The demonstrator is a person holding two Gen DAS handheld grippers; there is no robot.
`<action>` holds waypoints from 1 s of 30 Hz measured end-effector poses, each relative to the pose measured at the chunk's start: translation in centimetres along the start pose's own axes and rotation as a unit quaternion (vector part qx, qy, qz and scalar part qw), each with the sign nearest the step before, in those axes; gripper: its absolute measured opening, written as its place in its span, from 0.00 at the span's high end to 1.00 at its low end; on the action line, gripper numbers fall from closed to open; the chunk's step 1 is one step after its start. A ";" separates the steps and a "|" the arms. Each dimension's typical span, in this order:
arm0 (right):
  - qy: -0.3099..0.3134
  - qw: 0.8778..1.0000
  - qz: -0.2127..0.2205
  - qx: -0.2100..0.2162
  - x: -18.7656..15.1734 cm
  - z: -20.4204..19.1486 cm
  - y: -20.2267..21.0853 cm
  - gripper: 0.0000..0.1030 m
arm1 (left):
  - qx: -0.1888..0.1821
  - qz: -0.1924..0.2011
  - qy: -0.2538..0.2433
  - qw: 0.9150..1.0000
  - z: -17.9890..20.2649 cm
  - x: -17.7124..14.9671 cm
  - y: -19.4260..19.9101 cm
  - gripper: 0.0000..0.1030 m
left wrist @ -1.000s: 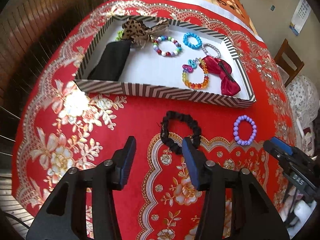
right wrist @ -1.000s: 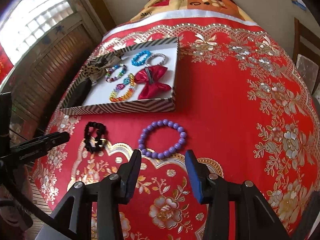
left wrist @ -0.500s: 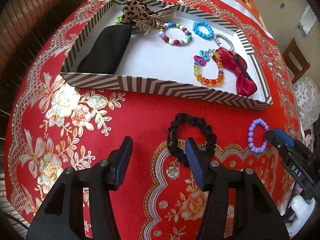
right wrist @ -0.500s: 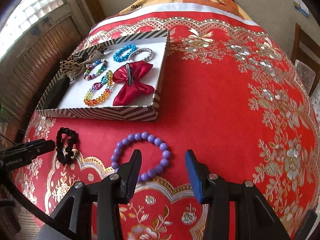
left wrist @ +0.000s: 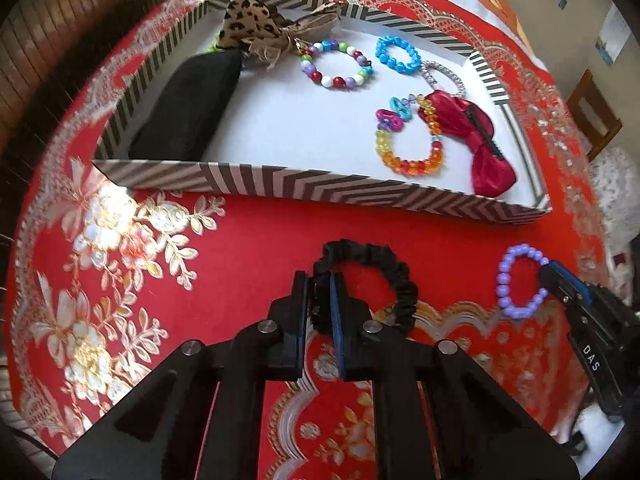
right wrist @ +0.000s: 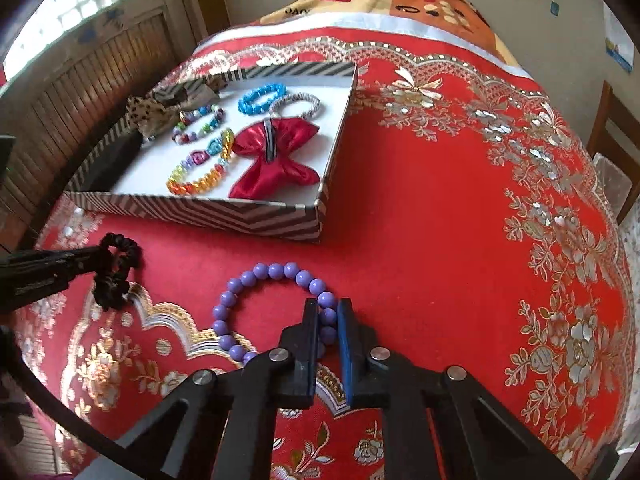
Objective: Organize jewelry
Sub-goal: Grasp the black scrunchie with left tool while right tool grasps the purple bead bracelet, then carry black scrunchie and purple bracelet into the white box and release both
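Fingers of the left gripper (left wrist: 319, 300) are pinched on the near-left part of the black scrunchie (left wrist: 384, 268), low and central in the left wrist view; the rest of its ring lies on the red embroidered cloth (left wrist: 248, 240) covering the worktop. Fingers of the right gripper (right wrist: 328, 320) are clamped on the right side of the purple bead bracelet (right wrist: 256, 276), low centre in the right wrist view, its loop spreading up and left on the cloth. Beyond both, toward the top of each frame, sits the striped tray (left wrist: 304, 188), just apart from the two pieces. Inside it, in the left wrist view, lie a black pouch (left wrist: 188, 108) at left, a leopard bow (left wrist: 248, 20), a multicoloured bead bracelet (left wrist: 336, 64), a blue bracelet (left wrist: 396, 54), a silver band (left wrist: 448, 74), a rainbow bracelet (left wrist: 408, 148) and a red bow (left wrist: 476, 140) at right.
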State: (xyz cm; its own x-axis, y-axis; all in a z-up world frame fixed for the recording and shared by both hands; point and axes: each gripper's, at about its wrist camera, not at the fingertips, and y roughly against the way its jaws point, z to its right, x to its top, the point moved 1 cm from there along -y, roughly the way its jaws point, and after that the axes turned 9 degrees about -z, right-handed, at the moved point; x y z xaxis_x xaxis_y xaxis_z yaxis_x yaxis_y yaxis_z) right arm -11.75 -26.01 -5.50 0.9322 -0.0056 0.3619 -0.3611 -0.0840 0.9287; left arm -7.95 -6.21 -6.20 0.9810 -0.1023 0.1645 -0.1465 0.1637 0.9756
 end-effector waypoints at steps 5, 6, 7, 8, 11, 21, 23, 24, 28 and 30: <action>-0.005 0.999 0.031 0.029 0.1 -0.1 3.1 0.92 | -0.013 0.026 -0.007 1.000 0.1 -0.1 2.8 0.92; -0.005 0.999 0.035 0.031 0.1 -0.2 3.5 0.92 | -0.016 0.030 -0.009 0.999 0.1 -0.1 3.3 0.93; -0.004 0.999 0.040 0.035 0.2 -0.3 4.1 0.92 | -0.020 0.036 -0.012 0.999 0.2 -0.1 4.0 0.93; -0.005 0.998 0.046 0.039 0.3 -0.4 4.7 0.92 | -0.022 0.040 -0.013 0.999 0.2 -0.2 4.5 0.93; -0.002 0.997 0.059 0.044 0.5 -0.8 6.2 0.92 | -0.032 0.051 -0.019 0.998 0.2 -0.1 6.4 0.93; 0.021 0.994 0.098 0.051 2.0 -2.2 10.3 0.92 | -0.021 0.085 -0.024 0.996 0.0 1.7 9.5 0.93; 0.025 0.993 0.104 0.054 2.6 -2.6 10.8 0.92 | -0.017 0.088 -0.025 0.996 -0.1 2.1 9.6 0.93; 0.027 0.992 0.106 0.055 2.8 -2.7 10.9 0.92 | -0.015 0.089 -0.026 0.996 -0.1 2.3 9.7 0.93; 0.036 0.991 0.111 0.059 3.9 -3.4 11.2 0.92 | -0.007 0.093 -0.025 0.995 -0.3 3.2 9.5 0.93; 0.039 0.991 0.111 0.061 4.5 -3.7 11.1 0.92 | -0.003 0.094 -0.025 0.995 -0.4 3.7 9.4 0.93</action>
State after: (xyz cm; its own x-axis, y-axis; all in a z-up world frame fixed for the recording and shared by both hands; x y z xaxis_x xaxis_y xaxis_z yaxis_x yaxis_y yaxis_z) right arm -11.63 -23.28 6.75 0.8231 0.0393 0.5666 -0.5476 -0.2094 0.8101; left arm -5.69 -4.67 3.49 0.9291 -0.1177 0.3505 -0.3254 0.1903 0.9263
